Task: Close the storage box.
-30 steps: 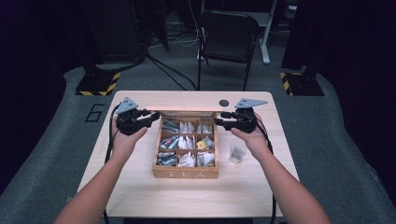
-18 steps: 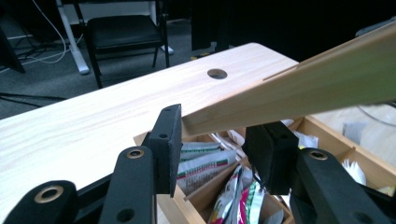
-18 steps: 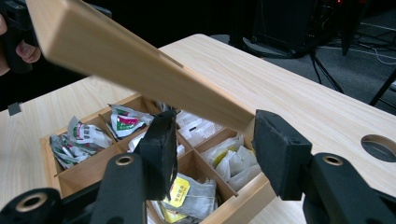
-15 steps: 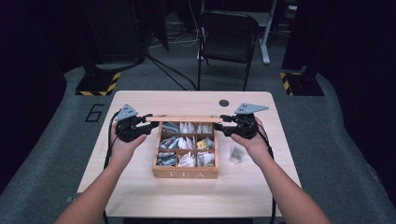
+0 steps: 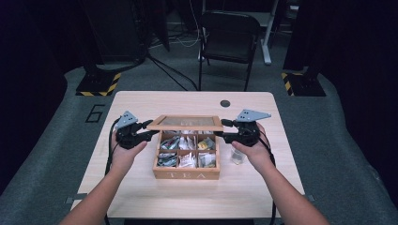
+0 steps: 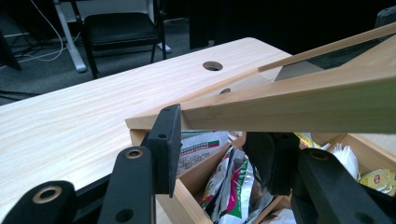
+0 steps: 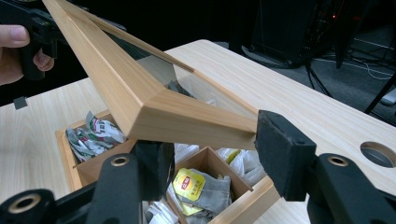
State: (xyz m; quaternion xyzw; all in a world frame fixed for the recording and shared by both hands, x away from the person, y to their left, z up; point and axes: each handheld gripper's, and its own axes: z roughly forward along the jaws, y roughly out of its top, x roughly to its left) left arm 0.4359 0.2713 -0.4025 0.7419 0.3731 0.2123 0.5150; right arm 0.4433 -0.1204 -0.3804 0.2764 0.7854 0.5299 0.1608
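**Lid of the tea box held between two grippers, part way over the compartments**

High view: the tea box [image 5: 187, 161] sits at the middle of the tabletop [image 5: 141, 101], a little toward the near edge, with its glass-paned lid [image 5: 187, 123] lifted and slanting over the back row. The left gripper [image 5: 151, 134] takes the lid's left end and the right gripper [image 5: 220, 130] its right end, likely so the hinged frame moves evenly without twisting. A small clear cup [image 5: 237, 157] stands just beside the box's right wall, under the right hand, and could be knocked. The far half of the tabletop is bare apart from a round hole [image 5: 225, 103] near the far edge, giving the lid room to swing back.

Left gripper view: the fingers [image 6: 164, 140] straddle the lid's wooden corner [image 6: 196, 114], one in front and one beneath, clenched on the frame. Tea packets [image 6: 224, 177] fill the compartment below.

Right gripper view: the fingers [image 7: 285, 149] bracket the lid's other corner [image 7: 187, 119]; the right-hand pad meets the corner tip. The jaws have just been opening, and I cannot tell whether they press. A yellow-labelled tea bag [image 7: 189, 184] lies below.
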